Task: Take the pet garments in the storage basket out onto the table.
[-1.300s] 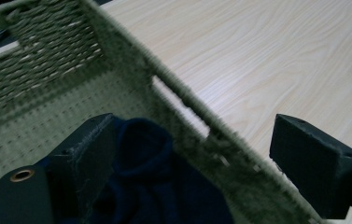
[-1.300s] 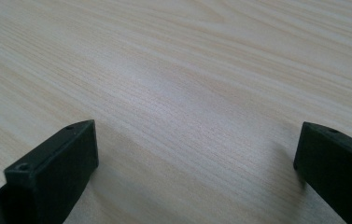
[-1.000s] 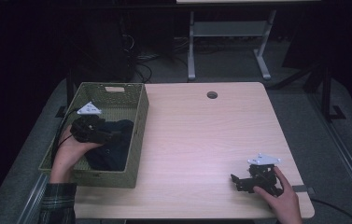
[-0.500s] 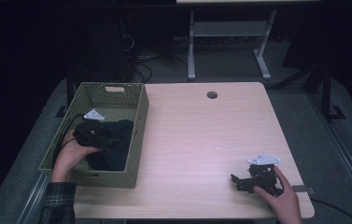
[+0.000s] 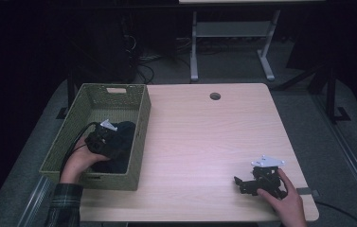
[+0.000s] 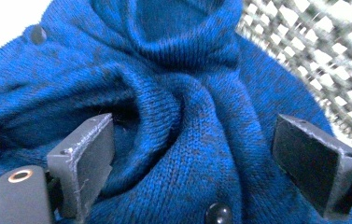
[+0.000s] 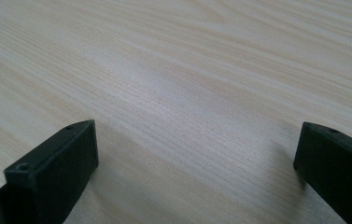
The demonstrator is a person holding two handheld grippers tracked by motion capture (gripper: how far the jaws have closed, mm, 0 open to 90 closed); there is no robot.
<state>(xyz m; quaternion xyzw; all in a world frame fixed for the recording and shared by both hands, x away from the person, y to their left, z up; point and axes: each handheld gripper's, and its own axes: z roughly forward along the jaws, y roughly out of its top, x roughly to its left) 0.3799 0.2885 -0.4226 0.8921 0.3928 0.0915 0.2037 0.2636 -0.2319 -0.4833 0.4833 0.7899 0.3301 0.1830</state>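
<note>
Blue knit sweater (image 5: 119,146) down in green woven basket (image 5: 119,90), left of frame, left gripper (image 5: 107,137) lowered onto it.

High view: right gripper (image 5: 252,182) parked lower right on table (image 5: 204,137).
Left gripper view: jaws spread wide around a knit fold (image 6: 187,140); probably grasp step, closing next.
Right gripper view: jaws apart, holding nothing.

High view down over table (image 5: 204,137); gripper views close on sweater (image 6: 173,116), bare tabletop.
</note>
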